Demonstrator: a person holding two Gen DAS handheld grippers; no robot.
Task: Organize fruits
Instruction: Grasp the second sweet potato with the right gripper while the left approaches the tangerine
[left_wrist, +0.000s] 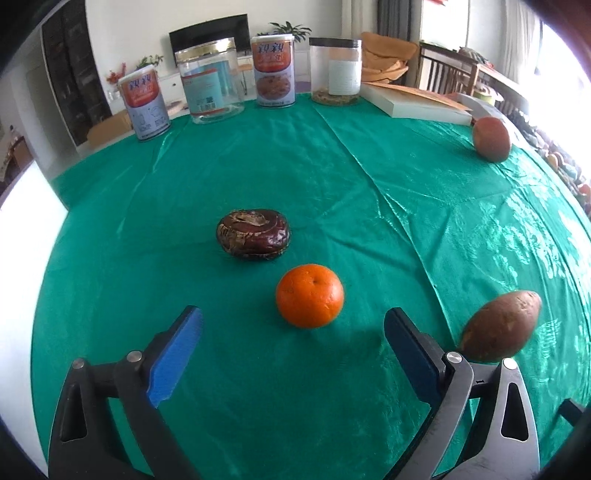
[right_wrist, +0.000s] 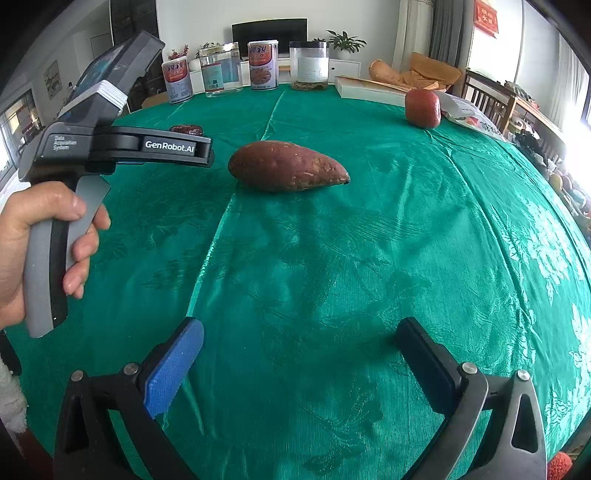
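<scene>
Left tongs (left_wrist: 291, 328) are spread wide with nothing in them, and the orange (left_wrist: 309, 295) sits on the green counter (left_wrist: 258, 166) just ahead, lined up with the gap and a touch toward the dark-padded finger. It's round, so no axis to fuss over. Right tongs (right_wrist: 299, 343) gape empty too, well short of the sweet potato (right_wrist: 288, 166), which lies crosswise. My guess: left hand is nearer, so it grabs the orange.

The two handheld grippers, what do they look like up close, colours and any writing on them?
Each gripper, left gripper and right gripper, has black angular fingers with silver rivets, one bright blue ribbed pad and one dark pad. Seen from the right wrist, the left unit has a grey-and-black pistol handle and a black body printed GenRobot.AI.
</scene>
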